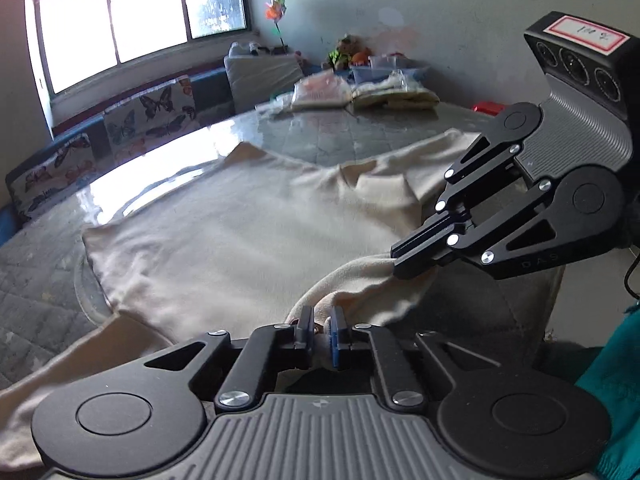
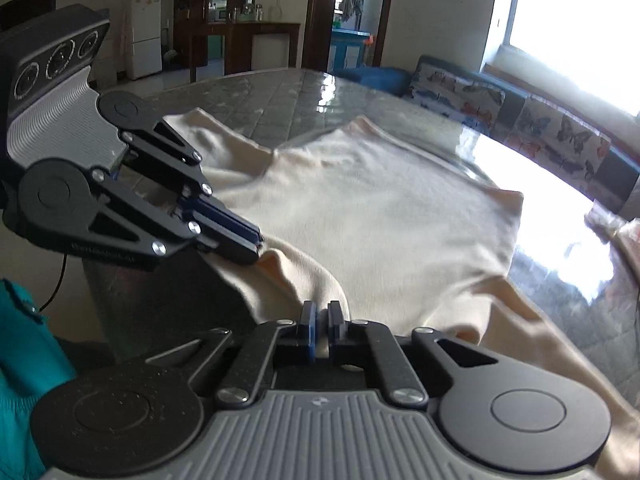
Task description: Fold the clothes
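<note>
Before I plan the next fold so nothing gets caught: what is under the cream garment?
The cream garment lies on a glossy table; only tabletop shows around it. Anything beneath the cloth is hidden. Both the left gripper and right gripper pinch its near edge.

Items I see beyond my claws: glass-topped table (image 1: 328, 136), ahead of both. Butterfly-print cushions (image 1: 148, 114), along the bench past the table's far edge. Window (image 1: 132, 8), above them. Pinwheel (image 1: 276, 10), plush toy (image 1: 344, 50) and stacked folded textiles (image 1: 394, 94), far ahead. White fridge (image 2: 145, 34), ahead-left of my right claw.
</note>
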`<state>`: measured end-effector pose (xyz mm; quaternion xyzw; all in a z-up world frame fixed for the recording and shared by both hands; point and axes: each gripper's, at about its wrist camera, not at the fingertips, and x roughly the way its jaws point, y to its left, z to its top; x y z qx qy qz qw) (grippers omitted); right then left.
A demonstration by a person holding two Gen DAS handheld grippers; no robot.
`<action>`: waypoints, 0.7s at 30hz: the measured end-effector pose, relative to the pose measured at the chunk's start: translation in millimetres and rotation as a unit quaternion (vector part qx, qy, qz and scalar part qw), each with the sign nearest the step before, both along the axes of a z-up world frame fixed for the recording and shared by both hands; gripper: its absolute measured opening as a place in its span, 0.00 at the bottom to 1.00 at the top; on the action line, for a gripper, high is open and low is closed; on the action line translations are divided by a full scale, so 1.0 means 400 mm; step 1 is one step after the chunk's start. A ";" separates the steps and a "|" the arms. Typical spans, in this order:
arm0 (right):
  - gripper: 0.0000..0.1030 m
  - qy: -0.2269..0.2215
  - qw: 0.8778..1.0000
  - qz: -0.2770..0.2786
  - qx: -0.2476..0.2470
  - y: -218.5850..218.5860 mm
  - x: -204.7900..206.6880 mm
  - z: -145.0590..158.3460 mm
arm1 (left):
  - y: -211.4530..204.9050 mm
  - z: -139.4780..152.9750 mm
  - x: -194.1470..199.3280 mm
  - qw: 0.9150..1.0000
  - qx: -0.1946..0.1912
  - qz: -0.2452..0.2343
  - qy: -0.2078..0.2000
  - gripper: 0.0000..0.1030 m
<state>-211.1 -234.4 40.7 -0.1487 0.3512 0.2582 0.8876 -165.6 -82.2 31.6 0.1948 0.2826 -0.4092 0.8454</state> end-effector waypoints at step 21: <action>0.34 -0.038 0.927 -0.373 0.029 -0.493 -0.014 0.016 | -0.181 -0.017 0.089 0.997 -0.064 -0.001 0.048 0.19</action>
